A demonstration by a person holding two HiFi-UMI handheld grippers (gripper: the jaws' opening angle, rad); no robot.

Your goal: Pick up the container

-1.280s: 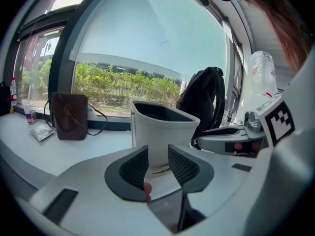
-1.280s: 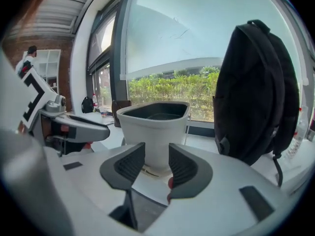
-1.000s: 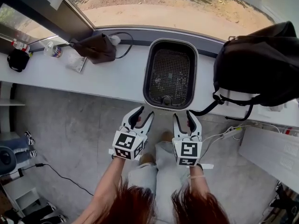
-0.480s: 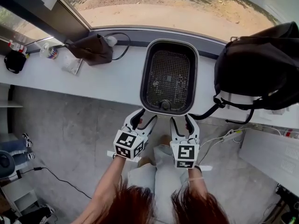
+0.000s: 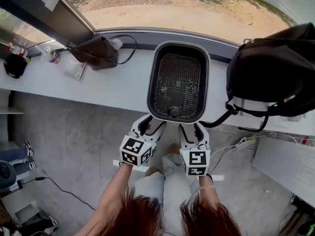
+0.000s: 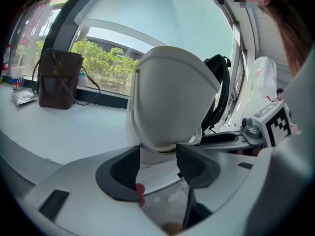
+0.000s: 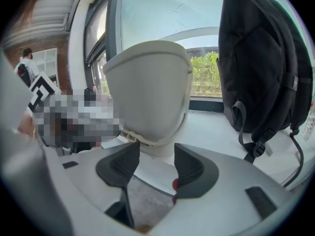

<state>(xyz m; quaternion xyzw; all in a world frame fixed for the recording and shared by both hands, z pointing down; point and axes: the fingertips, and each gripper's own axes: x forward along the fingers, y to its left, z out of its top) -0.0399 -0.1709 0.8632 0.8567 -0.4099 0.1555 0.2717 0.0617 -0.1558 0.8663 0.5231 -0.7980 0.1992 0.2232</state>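
The container (image 5: 178, 82) is a cream tub with a dark mesh basket inside, standing on the white counter (image 5: 113, 85) with its near end at the counter's edge. My left gripper (image 5: 154, 122) is at the near-left corner and my right gripper (image 5: 190, 127) at the near-right corner. The left gripper view shows the rounded wall of the container (image 6: 170, 97) close ahead, its lower edge between the tips of the left gripper (image 6: 158, 154). The container (image 7: 150, 97) likewise sits between the tips of the right gripper (image 7: 156, 149). Both pairs of jaws are opening, and I see no pad pressing on it.
A black backpack (image 5: 270, 77) stands on the counter just right of the container, its strap hanging over the edge. A brown bag (image 5: 96, 50) with a cable lies at back left, with small bottles (image 5: 51, 56) beyond. A white cord (image 5: 241, 140) trails at right. Grey floor lies below.
Both grippers have moved forward from below the counter edge up to the container's near end. Their jaws have spread wider.
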